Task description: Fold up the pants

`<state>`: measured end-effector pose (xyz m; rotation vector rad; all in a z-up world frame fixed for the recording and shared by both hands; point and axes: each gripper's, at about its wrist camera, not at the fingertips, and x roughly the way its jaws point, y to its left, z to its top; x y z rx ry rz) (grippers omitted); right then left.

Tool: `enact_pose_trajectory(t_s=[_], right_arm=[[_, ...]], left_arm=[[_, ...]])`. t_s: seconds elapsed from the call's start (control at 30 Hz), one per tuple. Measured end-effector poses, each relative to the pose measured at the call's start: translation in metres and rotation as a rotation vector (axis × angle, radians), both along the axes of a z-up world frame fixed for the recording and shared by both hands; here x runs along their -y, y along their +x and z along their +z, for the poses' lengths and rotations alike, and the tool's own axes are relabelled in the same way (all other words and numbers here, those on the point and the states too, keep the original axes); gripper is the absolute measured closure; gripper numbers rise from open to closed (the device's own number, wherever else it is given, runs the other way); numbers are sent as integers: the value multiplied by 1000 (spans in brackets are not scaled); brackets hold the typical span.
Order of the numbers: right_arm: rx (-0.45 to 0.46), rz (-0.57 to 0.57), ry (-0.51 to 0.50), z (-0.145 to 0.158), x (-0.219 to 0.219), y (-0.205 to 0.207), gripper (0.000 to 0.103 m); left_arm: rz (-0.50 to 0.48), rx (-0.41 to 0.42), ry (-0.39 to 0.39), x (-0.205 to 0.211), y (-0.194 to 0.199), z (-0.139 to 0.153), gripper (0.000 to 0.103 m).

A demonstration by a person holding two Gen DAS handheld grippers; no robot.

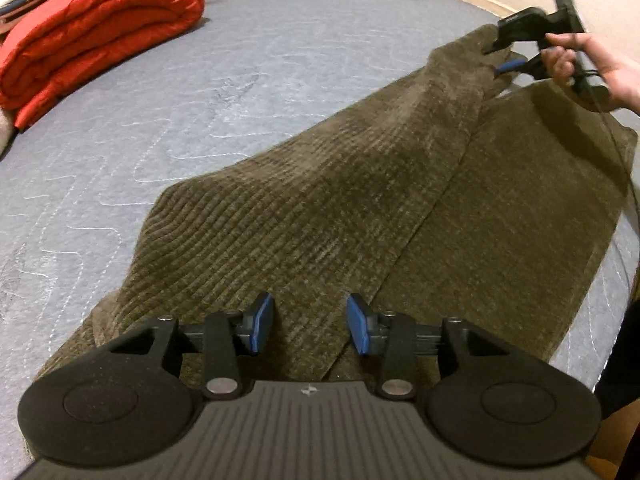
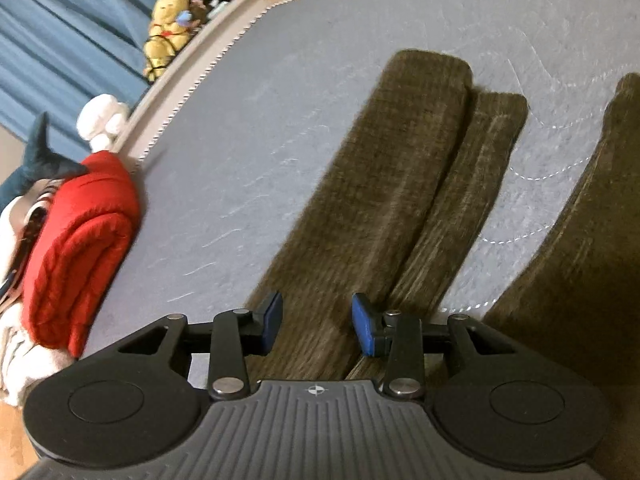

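Lying flat on the grey quilted mattress (image 1: pixel 120 128), one pair of olive-brown pants (image 1: pixel 320 216) runs lengthwise from the left gripper (image 1: pixel 310 326) toward the far edge where the right gripper (image 1: pixel 494 62) hangs. In the right wrist view the two legs (image 2: pixel 380 184) lie side by side, their cuffs pointing away toward the mattress's far edge. The cloth is soft, ribbed corduroy; the mattress carries white wavy stitching. One puffy red blanket (image 1: pixel 92 36) sits rolled near the mattress's edge. Both grippers have blue pads and stand partly open over the pants, nothing pinched between either pair. One hand (image 1: pixel 588 68) holds the right gripper.
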<state>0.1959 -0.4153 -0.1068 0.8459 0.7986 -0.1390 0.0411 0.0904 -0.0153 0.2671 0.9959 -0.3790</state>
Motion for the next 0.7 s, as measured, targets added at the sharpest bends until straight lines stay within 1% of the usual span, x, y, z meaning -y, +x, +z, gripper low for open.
enact_pose_trajectory(t_s=[0.07,0.1,0.17,0.2,0.23,0.27,0.33,0.4,0.47,0.5,0.53,0.57,0.6,0.63,0.67,0.7], right_arm=[[-43,-53,11,-13,5,3,61],[-38,-64,29,-17,5,4,61],[-34,-68,10,-17,2,8,61],[-31,-63,-4,-16,0,10,58],[-26,-58,-15,-15,-4,12,52],[-22,-52,-25,-14,-7,14,50],[-19,-48,-48,-12,-12,17,48],[-15,-51,-60,-14,-13,20,49],[-17,-66,-72,-12,-14,22,59],[-22,-74,-77,-13,-13,23,69],[-25,-79,-81,-16,-11,23,84],[-27,-86,-78,-17,-9,23,88],[-23,-92,-61,-19,-7,23,89],[-20,-99,-46,-20,-4,22,91],[-18,-102,-38,-19,-3,21,92],[-14,-101,-36,-18,-2,20,93]], left_arm=[[-31,-6,5,2,-3,-3,54],[-48,-5,12,3,-4,-5,51],[-77,-3,24,5,-8,-10,48],[-94,-2,33,6,-10,-13,46],[-106,1,46,7,-11,-15,45],[-115,3,59,9,-12,-17,44],[-135,3,89,12,-13,-24,42],[-159,8,125,15,-14,-31,41],[-184,19,158,20,-15,-38,40],[-191,24,164,20,-15,-40,40],[-192,27,167,21,-15,-40,39],[-187,26,168,20,-14,-41,40],[-179,23,168,19,-13,-40,42],[-172,23,172,19,-12,-39,50],[-166,23,179,18,-10,-39,52],[-165,22,175,17,-9,-38,56]])
